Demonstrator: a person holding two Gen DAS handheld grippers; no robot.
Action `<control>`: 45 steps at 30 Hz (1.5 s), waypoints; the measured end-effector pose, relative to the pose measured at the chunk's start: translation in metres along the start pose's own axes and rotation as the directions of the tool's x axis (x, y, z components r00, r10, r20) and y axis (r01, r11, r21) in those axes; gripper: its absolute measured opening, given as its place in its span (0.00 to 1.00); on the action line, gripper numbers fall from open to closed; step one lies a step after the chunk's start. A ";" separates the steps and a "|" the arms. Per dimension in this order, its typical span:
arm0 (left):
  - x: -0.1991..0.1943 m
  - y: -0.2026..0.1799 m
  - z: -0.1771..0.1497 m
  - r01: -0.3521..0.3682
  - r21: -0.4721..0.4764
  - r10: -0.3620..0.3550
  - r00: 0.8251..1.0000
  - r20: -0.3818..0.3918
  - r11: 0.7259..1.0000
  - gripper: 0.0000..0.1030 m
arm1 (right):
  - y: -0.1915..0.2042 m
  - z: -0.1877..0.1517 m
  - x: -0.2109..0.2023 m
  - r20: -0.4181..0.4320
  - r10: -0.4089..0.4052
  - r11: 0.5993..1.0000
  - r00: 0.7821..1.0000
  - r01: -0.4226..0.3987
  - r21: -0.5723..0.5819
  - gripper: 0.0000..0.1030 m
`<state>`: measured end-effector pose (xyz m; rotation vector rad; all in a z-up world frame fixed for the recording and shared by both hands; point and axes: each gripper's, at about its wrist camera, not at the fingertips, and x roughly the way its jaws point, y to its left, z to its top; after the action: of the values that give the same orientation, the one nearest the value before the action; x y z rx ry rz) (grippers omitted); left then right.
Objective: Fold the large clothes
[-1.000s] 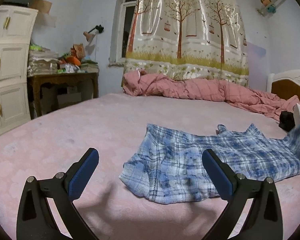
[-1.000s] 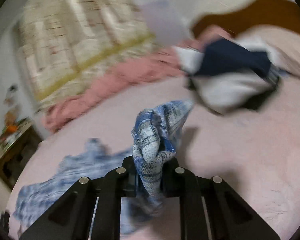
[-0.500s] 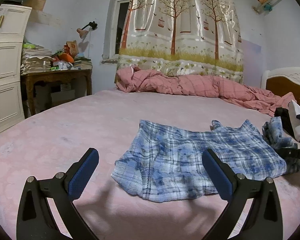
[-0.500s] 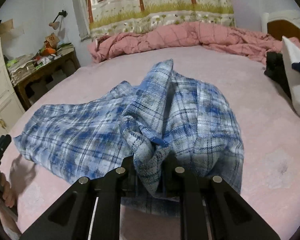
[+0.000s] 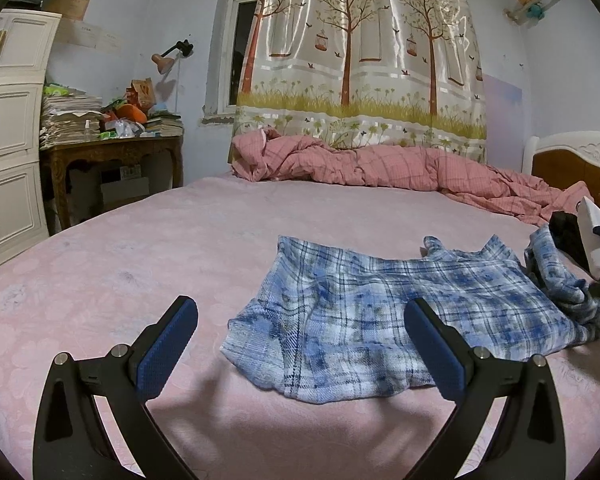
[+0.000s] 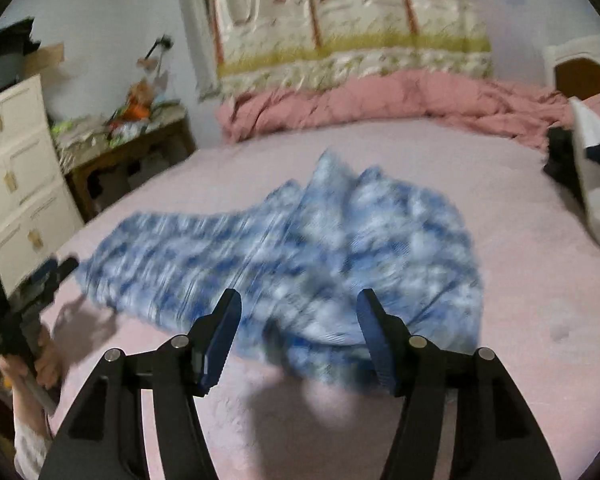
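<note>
Plaid shirt (image 5: 400, 312) soft, light, limp (bunched lower right); grip hem corner. Right gripper (image 6: 298, 336) jaws just opened, empty; left gripper (image 5: 300, 344) apart, empty.

right claw (image 6: 298, 334) jaws just opened, plaid shirt (image 6: 300, 252) released, dropped bunched onto bed (image 6: 520, 280)

No legible text, label, brand, number or sign appears in either wrist view; papers on the wall (image 5: 86, 36) are too small to read.
</note>
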<state>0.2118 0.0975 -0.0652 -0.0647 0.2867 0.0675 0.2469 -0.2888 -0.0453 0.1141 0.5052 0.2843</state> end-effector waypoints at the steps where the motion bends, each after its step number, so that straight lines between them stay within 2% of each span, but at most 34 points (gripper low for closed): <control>1: 0.000 0.000 0.000 0.000 0.000 0.000 1.000 -0.001 1.000 1.00 | -0.003 0.004 -0.004 0.032 -0.039 0.999 0.999 0.038 0.012 0.62; 2: 0.001 -0.001 0.000 0.000 -0.001 0.000 1.000 -0.004 1.000 1.00 | -0.006 0.009 -0.006 0.056 -0.088 0.996 0.995 0.087 0.023 0.63; 3: 0.001 -0.001 -0.001 0.000 0.000 0.000 1.000 -0.007 1.000 1.00 | -0.008 0.014 -0.006 0.069 -0.151 0.988 0.986 0.150 0.030 0.71; 4: 0.001 -0.001 -0.001 0.000 0.000 0.000 1.000 -0.010 1.000 1.00 | -0.011 0.018 -0.002 0.064 -0.217 0.976 0.974 0.216 0.028 0.76; 5: 0.001 -0.002 -0.001 0.000 0.001 0.000 1.000 -0.013 1.000 1.00 | -0.012 0.022 0.003 0.052 -0.249 0.968 0.967 0.248 0.022 0.77; 7: 0.002 -0.003 -0.001 -0.002 0.002 0.002 1.000 -0.015 1.000 1.00 | -0.014 0.023 0.016 0.011 -0.257 0.966 0.966 0.257 0.005 0.84; 10: 0.002 -0.003 -0.001 -0.002 0.000 0.002 1.000 -0.014 1.000 1.00 | -0.008 0.016 0.047 -0.143 -0.202 0.979 0.969 0.196 -0.057 0.85; 11: 0.002 -0.003 -0.001 -0.002 -0.001 0.002 1.000 -0.015 1.000 1.00 | -0.004 0.012 0.053 -0.163 -0.207 0.977 0.965 0.196 -0.080 0.85; 14: 0.003 -0.004 -0.001 -0.004 0.000 0.004 1.000 -0.019 1.000 1.00 | 0.002 0.009 0.055 -0.163 -0.245 0.966 0.956 0.227 -0.120 0.86; 18: 0.005 -0.005 -0.002 -0.006 -0.001 0.006 0.999 -0.032 1.000 1.00 | 0.005 0.006 0.056 -0.167 -0.249 0.965 0.954 0.231 -0.124 0.87; 20: 0.008 -0.004 -0.002 -0.002 -0.004 0.002 0.999 -0.049 1.000 1.00 | 0.005 0.004 0.048 -0.140 -0.237 0.968 0.961 0.220 -0.123 0.87; 22: 0.013 -0.003 -0.001 0.018 -0.013 -0.019 0.997 -0.077 1.000 1.00 | 0.000 0.002 0.030 -0.080 -0.177 0.981 0.981 0.169 -0.099 0.87; 24: 0.020 0.000 -0.001 0.015 -0.021 -0.018 0.994 -0.109 1.000 1.00 | -0.008 0.002 0.016 -0.028 -0.144 0.988 0.989 0.143 -0.060 0.87; 25: 0.023 0.000 -0.002 0.012 -0.023 -0.014 0.992 -0.126 1.000 1.00 | -0.013 0.001 0.009 -0.002 -0.160 0.986 0.987 0.160 -0.038 0.87; 28: 0.036 -0.001 -0.004 0.002 -0.018 -0.005 0.980 -0.201 1.000 1.00 | -0.018 0.000 -0.010 0.095 -0.352 0.934 0.931 0.357 -0.035 0.87; 31: 0.055 0.001 -0.008 0.002 -0.033 -0.012 0.953 -0.302 0.999 1.00 | -0.019 -0.001 -0.020 0.146 -0.402 0.909 0.904 0.414 -0.057 0.87; 34: 0.061 0.012 -0.013 -0.080 -0.072 0.051 0.936 -0.348 0.994 0.99 | -0.023 -0.005 -0.021 0.146 -0.371 0.923 0.917 0.381 -0.047 0.87; 36: 0.062 0.017 -0.014 -0.035 -0.118 -0.008 0.936 -0.352 0.992 0.99 | -0.029 -0.006 -0.017 0.125 -0.368 0.927 0.921 0.374 -0.033 0.87; 38: 0.067 0.021 -0.017 0.006 -0.151 -0.063 0.924 -0.378 0.989 0.99 | -0.032 -0.002 -0.010 0.099 -0.372 0.926 0.923 0.376 -0.031 0.87; 41: 0.074 0.021 -0.020 0.037 -0.165 -0.104 0.902 -0.419 0.986 0.93 | -0.028 -0.004 -0.002 0.074 -0.365 0.927 0.928 0.370 -0.065 0.87; 44: 0.073 0.015 -0.019 0.058 -0.141 -0.113 0.900 -0.421 0.988 0.68 | -0.018 -0.007 -0.001 0.087 -0.378 0.916 0.922 0.386 -0.110 0.87; 45: 0.072 0.012 -0.019 0.061 -0.126 -0.110 0.900 -0.422 0.990 0.53 | -0.016 -0.007 -0.002 0.095 -0.381 0.913 0.920 0.391 -0.120 0.87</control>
<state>0.2750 0.1121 -0.1042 -0.2037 0.7214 -0.0203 0.2455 -0.3039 -0.0535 -0.1109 0.4263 -0.0742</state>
